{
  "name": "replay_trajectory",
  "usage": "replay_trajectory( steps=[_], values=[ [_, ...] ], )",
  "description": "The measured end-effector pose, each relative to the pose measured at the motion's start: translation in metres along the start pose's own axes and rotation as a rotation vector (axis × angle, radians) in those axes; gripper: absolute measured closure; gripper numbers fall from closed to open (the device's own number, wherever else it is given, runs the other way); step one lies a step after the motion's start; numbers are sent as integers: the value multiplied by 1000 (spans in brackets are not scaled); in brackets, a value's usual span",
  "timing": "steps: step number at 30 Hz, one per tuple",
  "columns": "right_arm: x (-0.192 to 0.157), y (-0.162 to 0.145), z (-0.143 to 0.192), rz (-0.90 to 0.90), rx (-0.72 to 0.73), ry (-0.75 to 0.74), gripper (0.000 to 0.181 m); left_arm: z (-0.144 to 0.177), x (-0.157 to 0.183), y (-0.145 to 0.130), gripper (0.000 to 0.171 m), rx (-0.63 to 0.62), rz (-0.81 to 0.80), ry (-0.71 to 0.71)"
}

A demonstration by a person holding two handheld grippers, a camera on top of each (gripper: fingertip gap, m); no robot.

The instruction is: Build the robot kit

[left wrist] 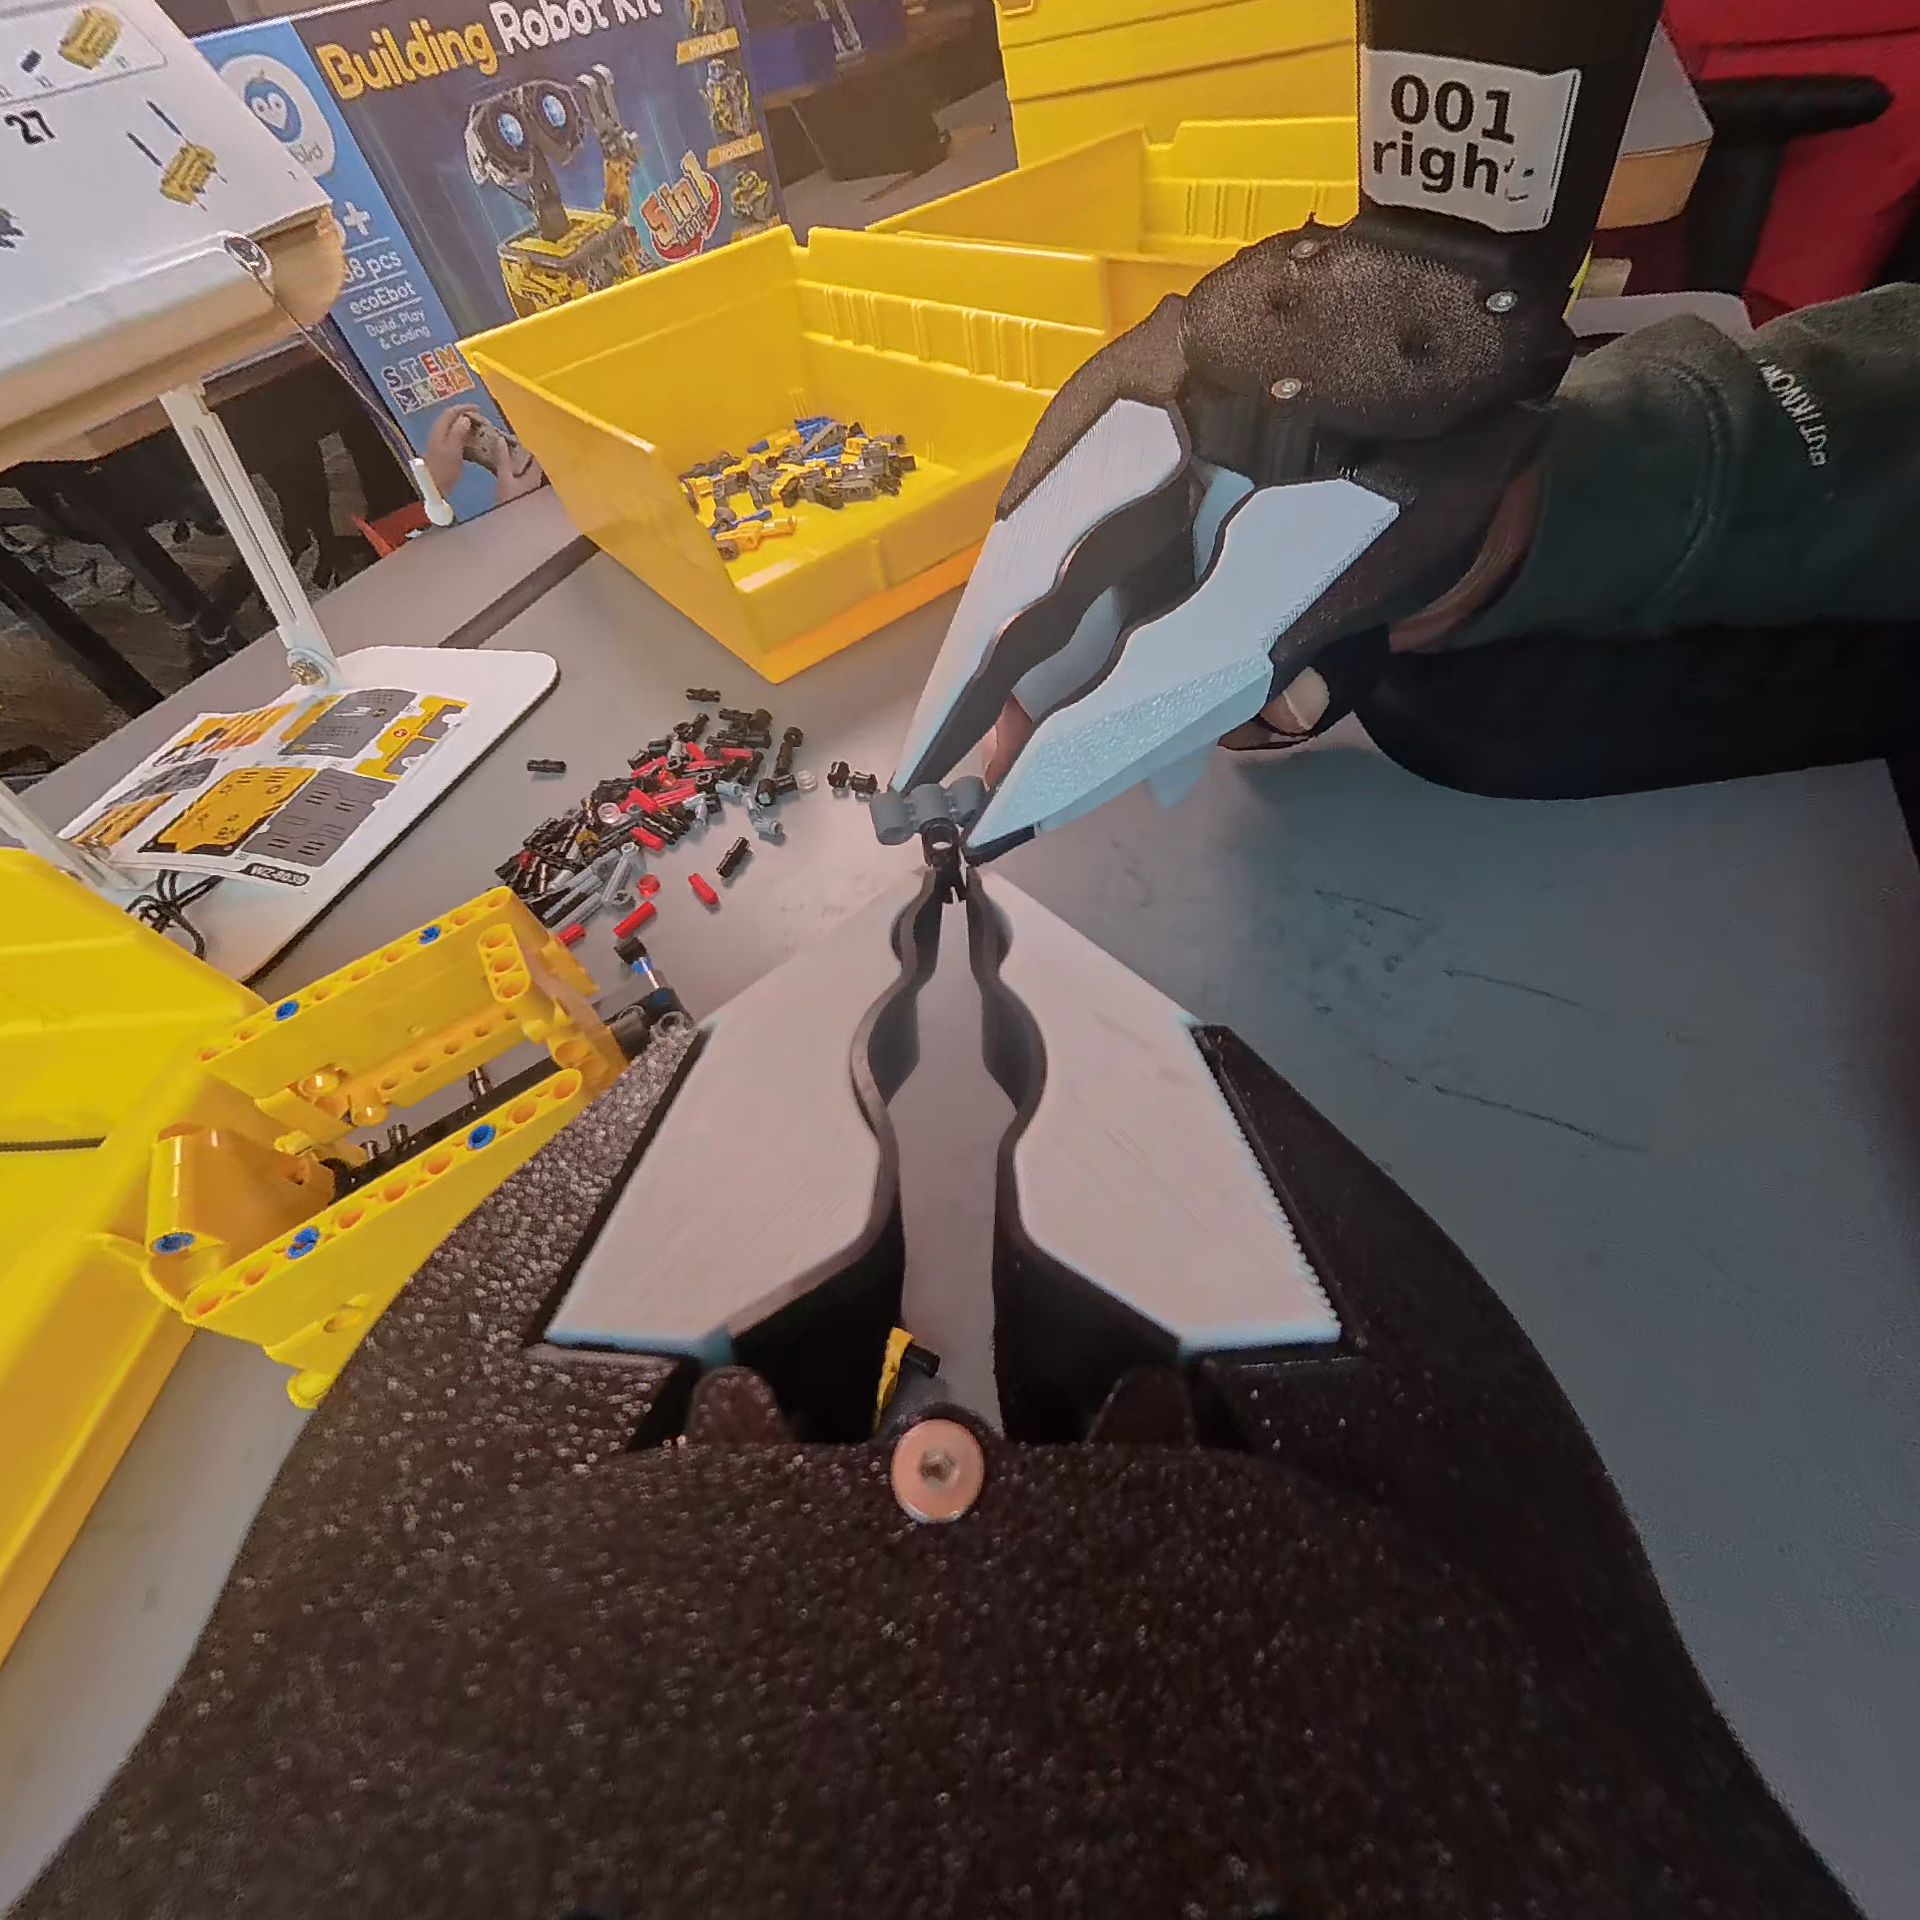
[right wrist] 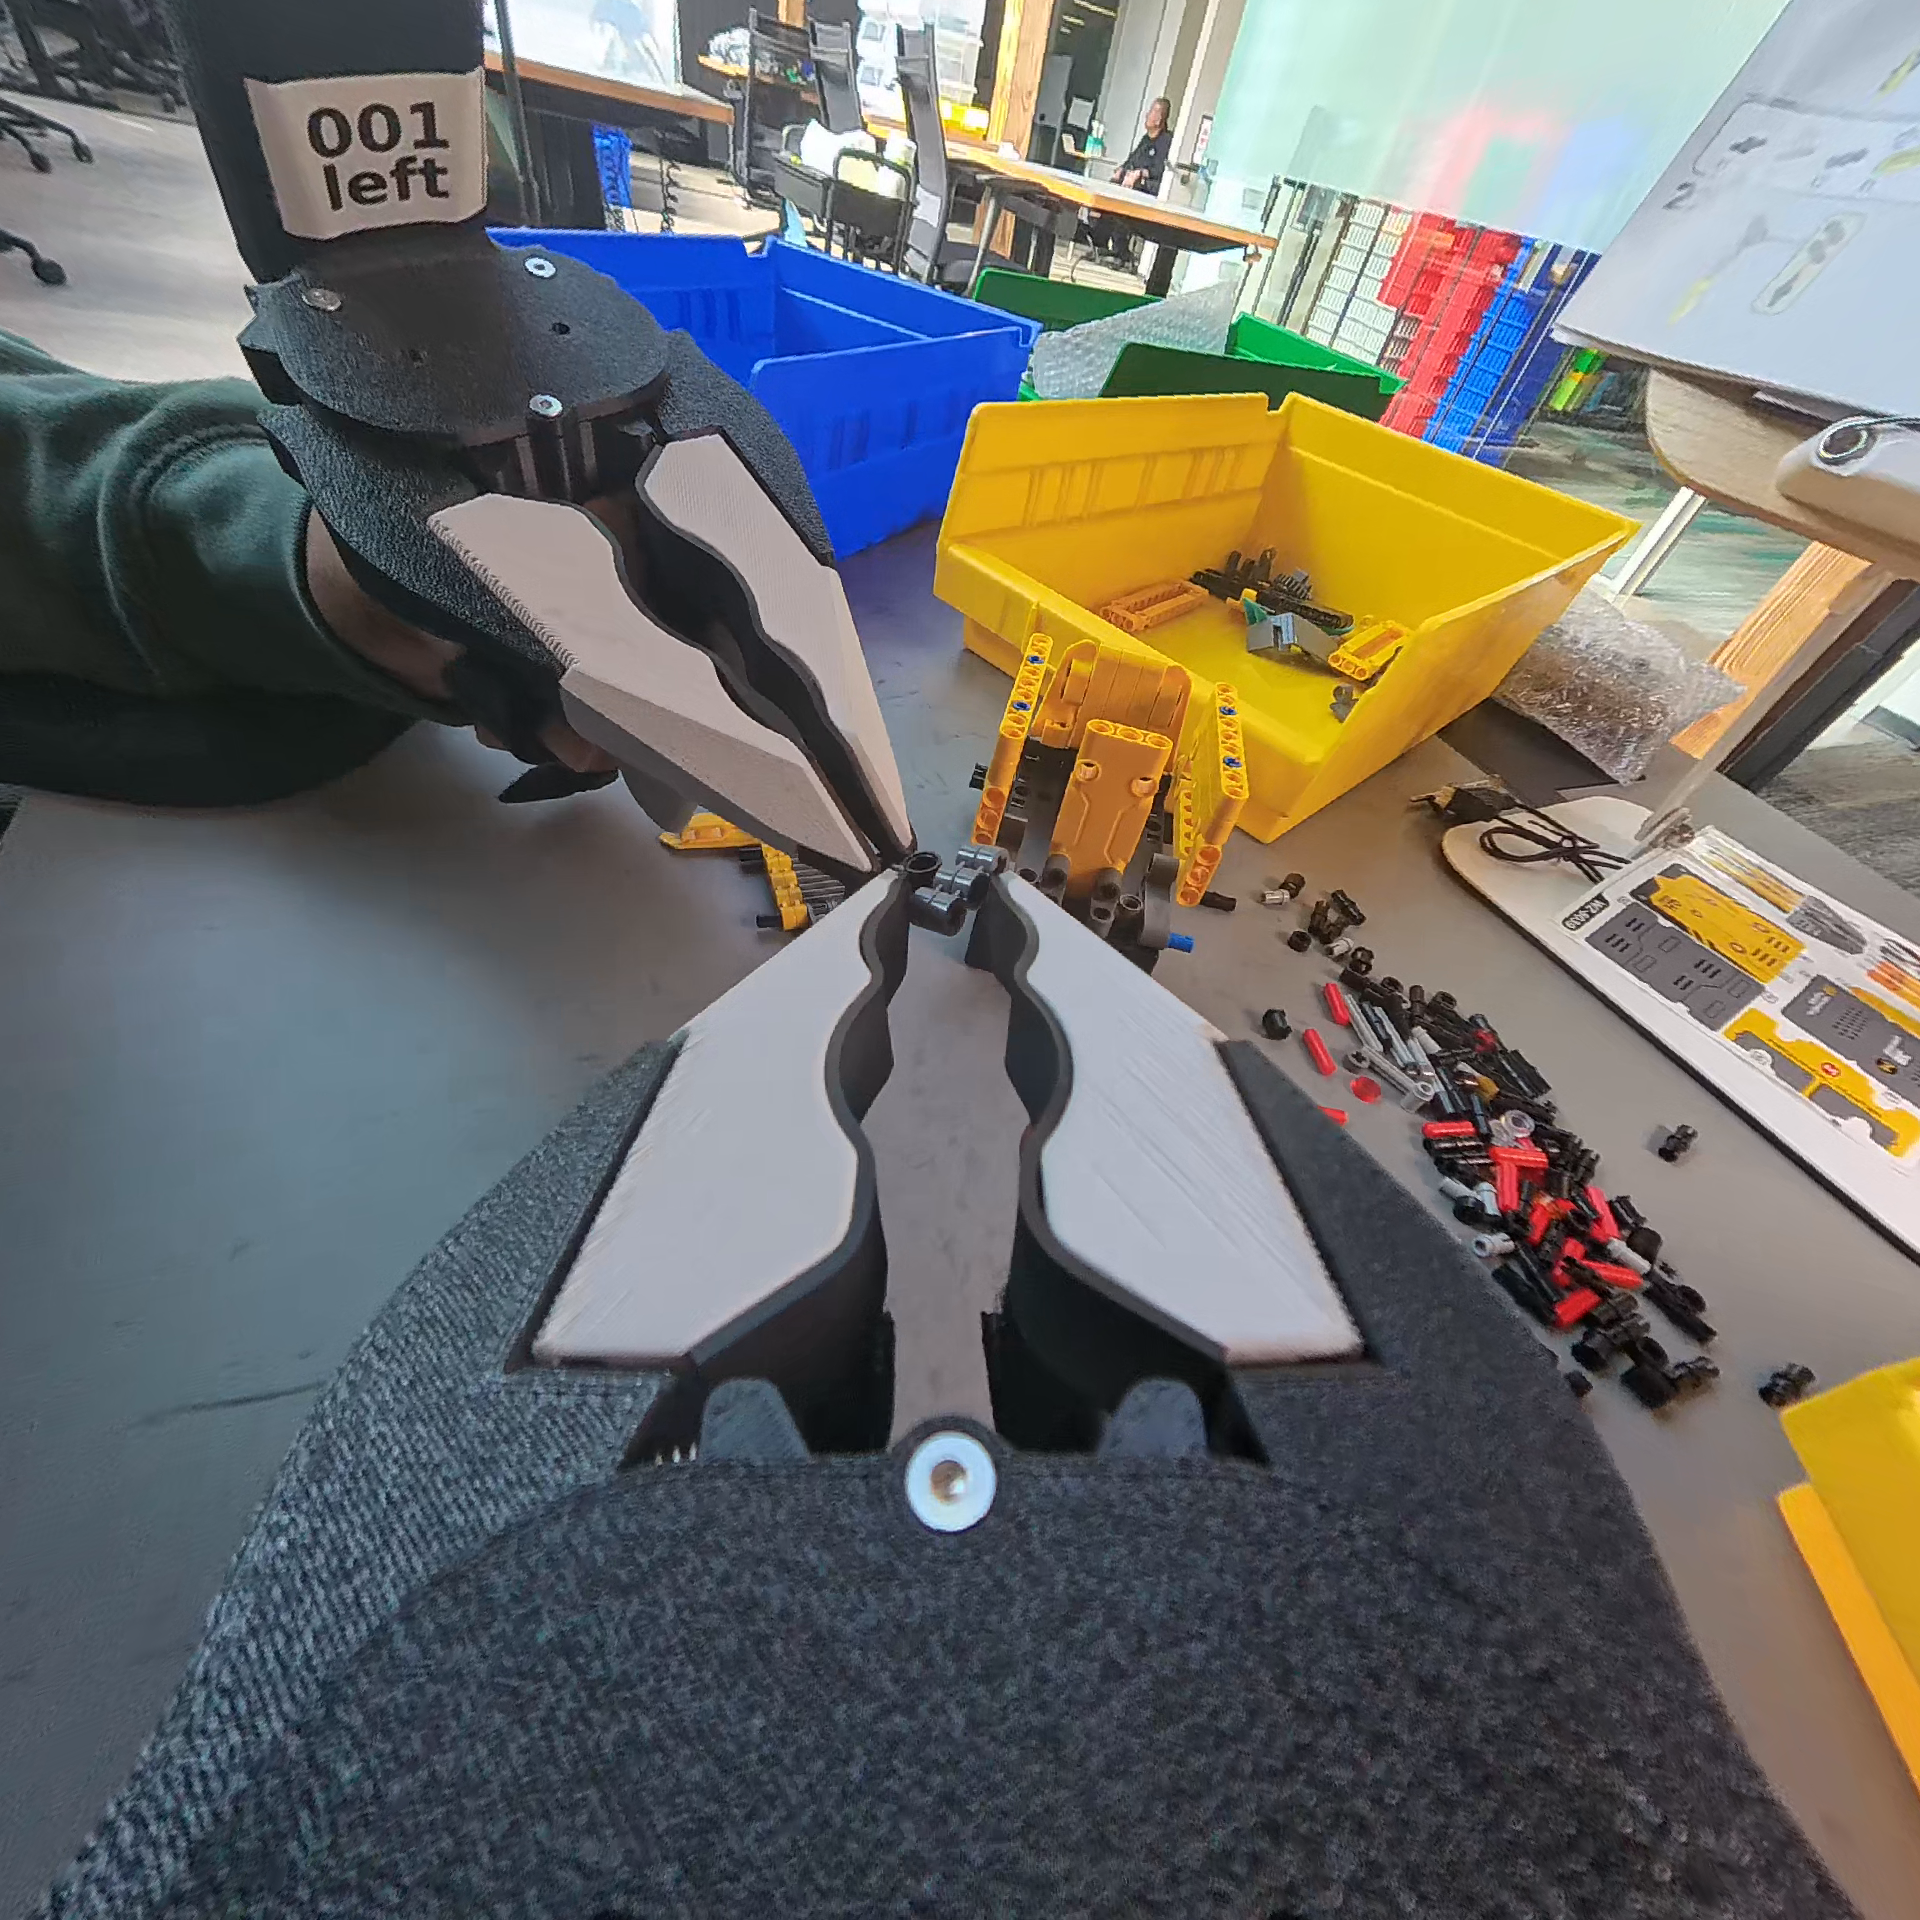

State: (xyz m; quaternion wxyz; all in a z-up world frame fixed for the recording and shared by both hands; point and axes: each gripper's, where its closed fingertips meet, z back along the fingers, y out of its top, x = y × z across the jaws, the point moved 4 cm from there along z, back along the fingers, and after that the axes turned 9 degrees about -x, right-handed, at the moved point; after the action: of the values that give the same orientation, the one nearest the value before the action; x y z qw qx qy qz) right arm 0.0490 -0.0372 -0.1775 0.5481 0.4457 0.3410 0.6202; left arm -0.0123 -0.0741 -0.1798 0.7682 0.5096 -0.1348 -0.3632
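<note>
My left gripper is shut on a small black pin held at its very tips, just above the grey table. My right gripper comes in from the upper right and is shut on a dark grey connector piece. The pin's end touches the connector. In the right wrist view, my right gripper grips the grey connector. The left gripper comes in from the upper left and brings the black pin against the connector. A person's gloved hands hold both grippers.
A half-built yellow brick model stands close by. A loose pile of black, red and grey pins lies on the table. Yellow bins hold parts. An instruction sheet, a kit box and a blue bin are nearby. Both grippers' tips are close together, under 4 cm apart.
</note>
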Motion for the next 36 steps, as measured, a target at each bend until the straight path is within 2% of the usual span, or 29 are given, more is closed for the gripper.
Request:
replay_trajectory(
  steps=[7,11,14,17,24,27,31,36],
  values=[
    [1,5,3,36,21,-29,168,1,0,3,167,35,39,-15],
    [3,4,8,62,19,-23,169,1,-2,-2,165,1,63,-28],
    [7,4,16,81,25,-27,168,-2,1,-12,155,-67,117,-105],
    [10,3,20,117,18,-37,168,-6,11,-19,152,-122,150,-208],
    [-7,-17,20,196,-120,109,168,-14,45,-41,147,-303,15,-346],
    [-16,-27,21,206,-186,192,168,-19,52,-46,146,-356,-57,-325],
    [-17,-32,22,200,-217,219,168,-25,55,-52,145,-409,-129,-272],
    [-17,-32,23,186,-215,233,168,-24,57,-54,156,-428,-71,-300]
  ],
)
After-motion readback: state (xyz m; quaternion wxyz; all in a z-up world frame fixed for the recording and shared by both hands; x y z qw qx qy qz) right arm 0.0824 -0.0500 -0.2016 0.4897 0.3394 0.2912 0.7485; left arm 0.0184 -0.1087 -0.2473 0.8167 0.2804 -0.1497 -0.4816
